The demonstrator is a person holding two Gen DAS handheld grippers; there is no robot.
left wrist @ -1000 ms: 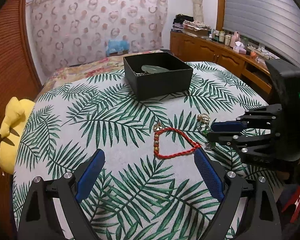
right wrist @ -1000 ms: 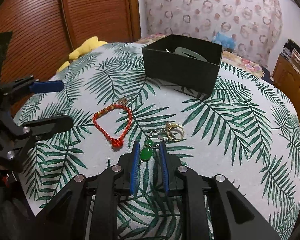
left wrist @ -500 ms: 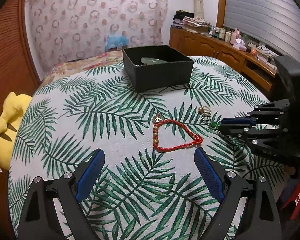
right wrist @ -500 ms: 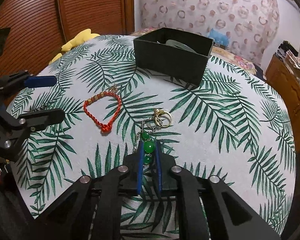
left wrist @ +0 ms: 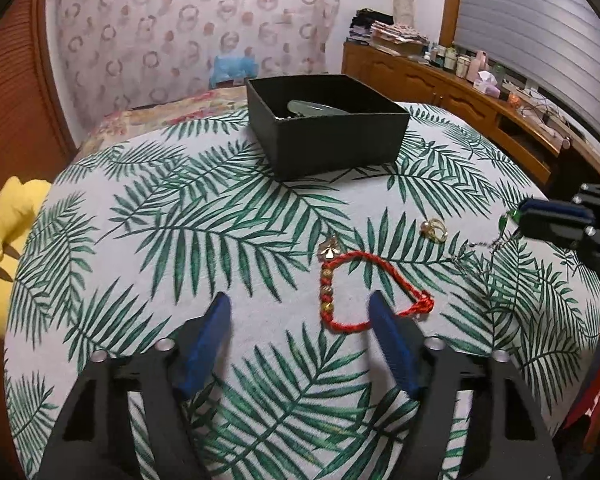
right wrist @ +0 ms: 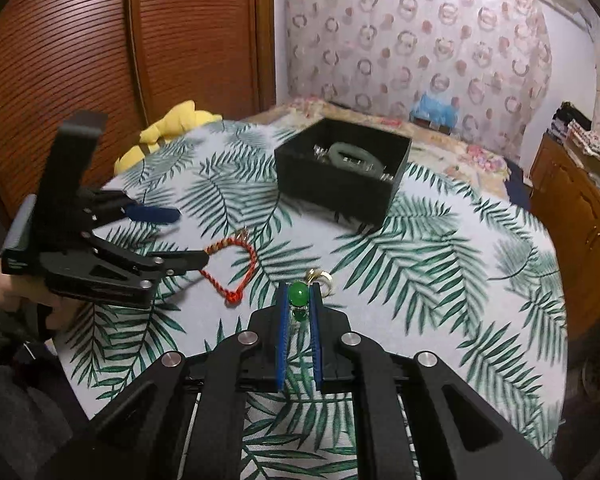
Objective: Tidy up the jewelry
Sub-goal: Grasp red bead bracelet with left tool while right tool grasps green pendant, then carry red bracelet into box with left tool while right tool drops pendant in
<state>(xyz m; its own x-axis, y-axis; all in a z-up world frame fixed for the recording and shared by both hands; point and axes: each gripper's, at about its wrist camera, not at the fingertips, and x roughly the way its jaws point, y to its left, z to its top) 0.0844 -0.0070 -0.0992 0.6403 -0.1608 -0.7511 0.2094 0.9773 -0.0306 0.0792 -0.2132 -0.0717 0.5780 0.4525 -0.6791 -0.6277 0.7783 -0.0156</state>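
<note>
Right gripper (right wrist: 299, 296): at the near edge of the table, pads drawn almost together and clamped on the green bead charm (right wrist: 298, 294); a second, smaller green bead sits lower between the pads.
Charm chain: in the left wrist view a thin chain (left wrist: 480, 245) runs from the right gripper (left wrist: 518, 222) down to the cloth, with the gold ring clasp (left wrist: 435, 230) lying on the table.
Left gripper (left wrist: 300, 314): low over the near edge, jaws spread wide and holding nothing; its right pad (left wrist: 388, 332) overlaps the near side of the red cord bracelet in that view. Whether it touches the bracelet I cannot tell.
Red cord bracelet (left wrist: 364, 292): flat on the table (left wrist: 180, 240) toward the near edge, a loop with gold beads along its left side and a knot at its right corner; a small gold pendant (left wrist: 329, 249) at its far end.
Black box (right wrist: 342, 172): open, near the far edge of the table, well apart from the bracelet; a pale green bangle (right wrist: 352, 158) and some silvery pieces lie inside.
Yellow plush toy (left wrist: 8, 240): off the left edge of the table.
Wooden sideboard (left wrist: 480, 96): beyond the right edge, with bottles on it.
</note>
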